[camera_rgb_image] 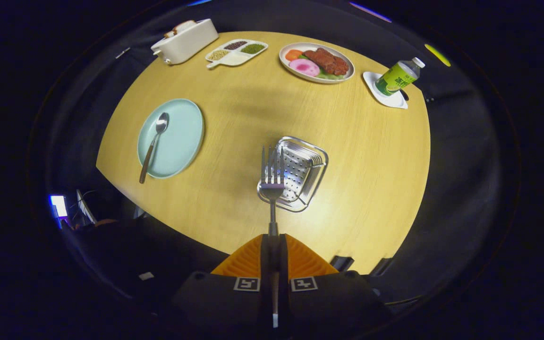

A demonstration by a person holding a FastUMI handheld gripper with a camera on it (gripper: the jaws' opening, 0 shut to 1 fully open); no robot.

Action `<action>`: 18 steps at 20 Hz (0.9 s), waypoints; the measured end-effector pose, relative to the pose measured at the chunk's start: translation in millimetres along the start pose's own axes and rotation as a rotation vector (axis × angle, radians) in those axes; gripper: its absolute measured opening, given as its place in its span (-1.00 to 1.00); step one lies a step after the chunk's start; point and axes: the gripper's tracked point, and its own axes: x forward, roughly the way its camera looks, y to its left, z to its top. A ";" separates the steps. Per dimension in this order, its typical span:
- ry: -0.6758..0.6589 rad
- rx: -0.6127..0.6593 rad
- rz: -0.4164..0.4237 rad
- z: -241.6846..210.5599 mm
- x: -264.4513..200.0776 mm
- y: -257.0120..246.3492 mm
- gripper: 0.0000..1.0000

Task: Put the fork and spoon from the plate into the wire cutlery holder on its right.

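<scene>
Nearest, the gripper (272,245) has its fingers clenched on the handle of the fork (272,182), both pressing it from either side. The fork stands out ahead of them with its tines pointing away, held in the air over the near left rim of the wire cutlery holder (300,172) on the table (371,189).

The fork looks like thin, stiff, smooth metal: light, but likely to slip or swing in a narrow pinch. A hold on the flat of the handle, as here, seems the sensible place.

Farther left lies the pale green plate (182,137), with the spoon (155,144) on it, bowl far, handle near. It is also slender and slick; its handle by the near rim of the plate looks like the best place to take it, since the bowl would give the fingers little purchase.

Beyond, along the far edge of the table, stand 1 plate of food (317,62) and 1 bottle (399,76).
</scene>
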 end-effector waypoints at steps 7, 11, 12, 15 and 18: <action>0.320 -0.053 -0.017 -12.9 18.1 -22.6 -0.82; 0.442 -0.079 -0.035 -11.0 19.9 -21.9 -0.83; 0.452 -0.075 -0.037 -7.5 20.4 -21.0 -0.83; 0.460 -0.060 -0.040 -0.1 27.4 -20.0 -0.77; 0.438 -0.042 -0.045 6.0 30.7 -22.4 -0.68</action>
